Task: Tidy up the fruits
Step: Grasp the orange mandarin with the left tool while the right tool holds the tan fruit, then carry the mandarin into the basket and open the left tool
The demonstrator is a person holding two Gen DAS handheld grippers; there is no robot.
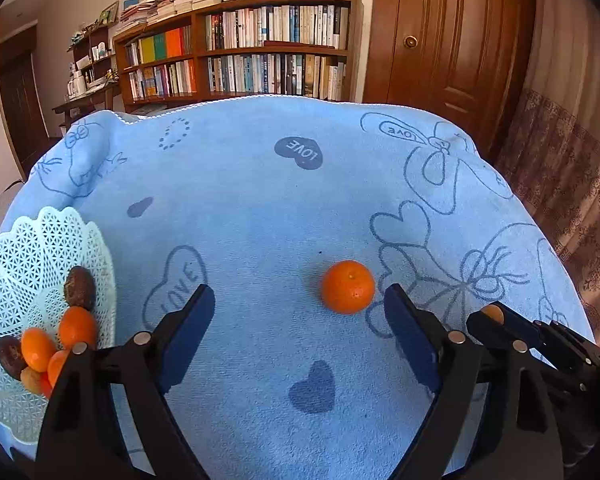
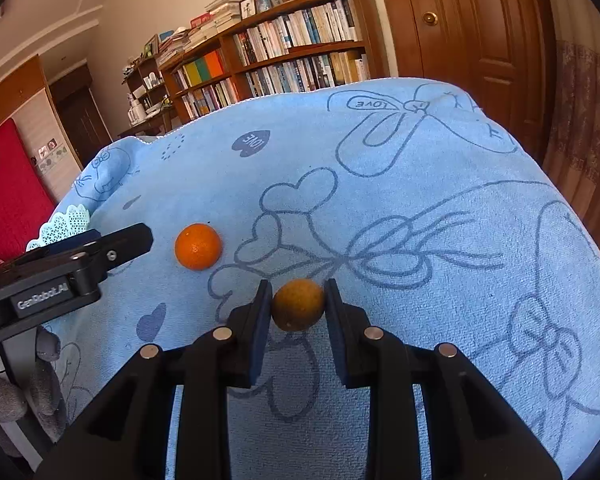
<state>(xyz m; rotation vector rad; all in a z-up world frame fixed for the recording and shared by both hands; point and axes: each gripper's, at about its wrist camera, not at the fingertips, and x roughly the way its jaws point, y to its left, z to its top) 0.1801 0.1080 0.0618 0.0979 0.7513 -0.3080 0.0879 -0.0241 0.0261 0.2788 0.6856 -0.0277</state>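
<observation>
Right gripper (image 2: pixel 298 308) clamps a brownish-yellow round fruit (image 2: pixel 298 305) at 6 o'clock. Left gripper (image 1: pixel 298 312) jaws spread, empty. Tangerine (image 1: pixel 348 287) at 1 o'clock beyond. Lattice basket (image 1: pixel 40 248) at 9. Risk: the round fruit may squirt free if squeezed off-centre.

Soft daylight is filling both views, bright and even, with no harsh glare. Ahead of the left gripper (image 1: pixel 296 312), the blue towel (image 1: pixel 260 184) is glowing pale along its far edge, where light is catching the hem. The orange (image 1: pixel 348 287) just off that gripper's right finger is showing a small highlight and casting only a faint shadow beneath itself. Between the fingers of the right gripper (image 2: pixel 298 312), the brownish fruit (image 2: pixel 298 305) is looking duller and shaded underneath. Fisheye distortion is bending the bookshelf (image 1: pixel 236 48) and door (image 1: pixel 452 32) far beyond the grippers, and black vignetting is darkening every corner. Focus is staying fairly sharp throughout.
</observation>
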